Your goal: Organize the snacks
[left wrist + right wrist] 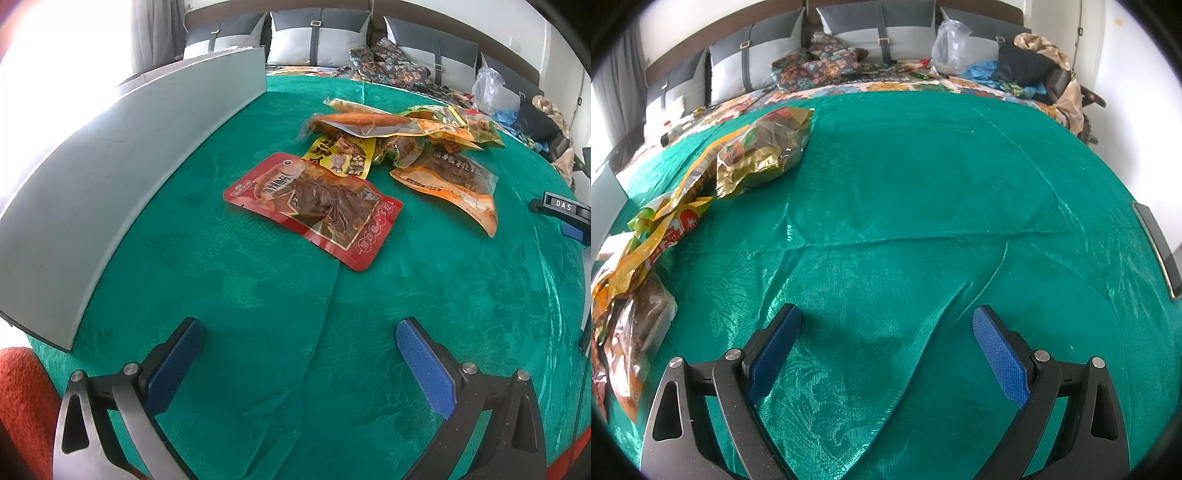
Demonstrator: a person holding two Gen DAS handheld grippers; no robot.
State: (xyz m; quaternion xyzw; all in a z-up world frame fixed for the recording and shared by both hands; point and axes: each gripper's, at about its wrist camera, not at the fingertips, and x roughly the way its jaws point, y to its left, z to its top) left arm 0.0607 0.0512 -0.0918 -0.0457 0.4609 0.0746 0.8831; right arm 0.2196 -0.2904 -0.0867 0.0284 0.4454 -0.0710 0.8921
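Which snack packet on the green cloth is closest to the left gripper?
The red packet with the fish picture. It lies flat and alone in front of the pile, nearest the left gripper; the yellow and orange packets sit farther back.

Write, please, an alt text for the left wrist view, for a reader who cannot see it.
A pile of snack packets lies on a green cloth, with a red fish-snack packet nearest the camera and apart from the open, empty left gripper. A grey panel stands along the left edge, and cushions line the back.
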